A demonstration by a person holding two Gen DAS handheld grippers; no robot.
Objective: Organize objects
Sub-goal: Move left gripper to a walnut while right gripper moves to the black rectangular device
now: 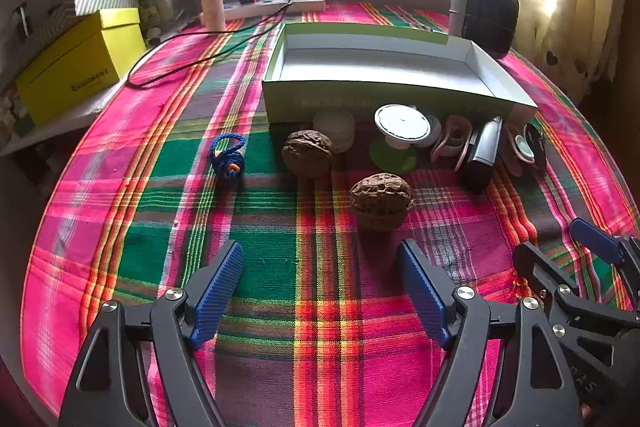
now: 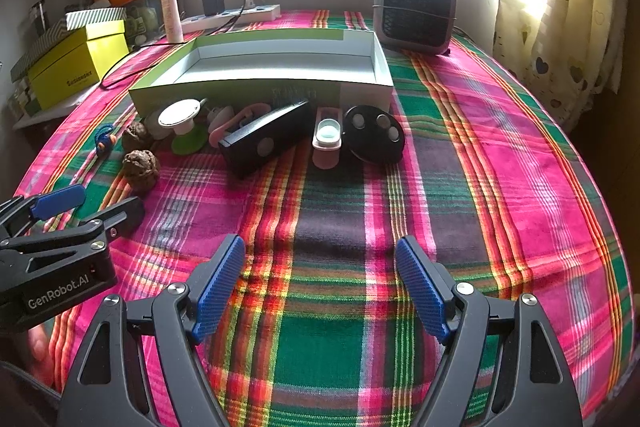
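Note:
An open white-and-green box (image 1: 384,67) (image 2: 264,67) lies on the plaid cloth, nothing visible inside. Small objects lie in a row before it: a blue cord (image 1: 227,157), two walnuts (image 1: 307,153) (image 1: 381,201), a white disc on a green base (image 1: 402,125) (image 2: 182,117), a black rectangular device (image 1: 482,155) (image 2: 266,139), a pink-and-white case (image 2: 328,135) and a black oval with round buttons (image 2: 374,133). My left gripper (image 1: 320,259) is open, hovering just short of the nearer walnut. My right gripper (image 2: 320,259) is open over bare cloth.
A small grey heater (image 2: 416,7) stands behind the box at right. A power strip with charger and cable (image 2: 232,13), a white tube (image 2: 172,11) and a yellow box (image 1: 80,63) are at the back left. Curtains (image 2: 560,27) hang at right.

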